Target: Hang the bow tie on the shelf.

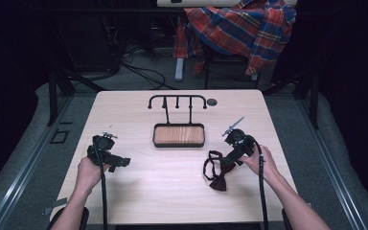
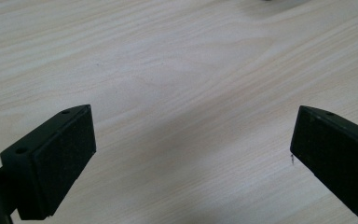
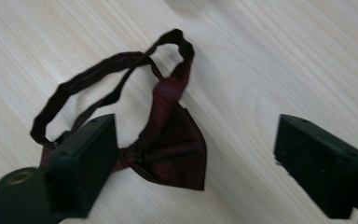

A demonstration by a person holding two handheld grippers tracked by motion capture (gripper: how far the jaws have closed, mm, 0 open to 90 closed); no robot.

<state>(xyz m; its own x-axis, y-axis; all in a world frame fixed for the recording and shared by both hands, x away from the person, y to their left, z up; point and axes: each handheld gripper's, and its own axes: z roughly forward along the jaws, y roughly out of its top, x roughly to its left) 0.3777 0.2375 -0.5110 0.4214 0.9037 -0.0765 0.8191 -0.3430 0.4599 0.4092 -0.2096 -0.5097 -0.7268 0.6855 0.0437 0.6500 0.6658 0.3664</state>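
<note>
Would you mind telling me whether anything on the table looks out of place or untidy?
The dark red bow tie lies crumpled near the right claw, one wing folded and its strap looped loosely, rather than hanging on the rack behind the tray.

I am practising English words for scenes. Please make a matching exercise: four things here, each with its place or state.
Things:
1. bow tie
2. stand
3. left gripper
4. shirt

Places or states:
A. behind the table, on a chair
B. open over bare wood
C. lying between the right gripper's jaws
D. table middle, hooks bare

Pairs: 1-C, 2-D, 3-B, 4-A
</note>
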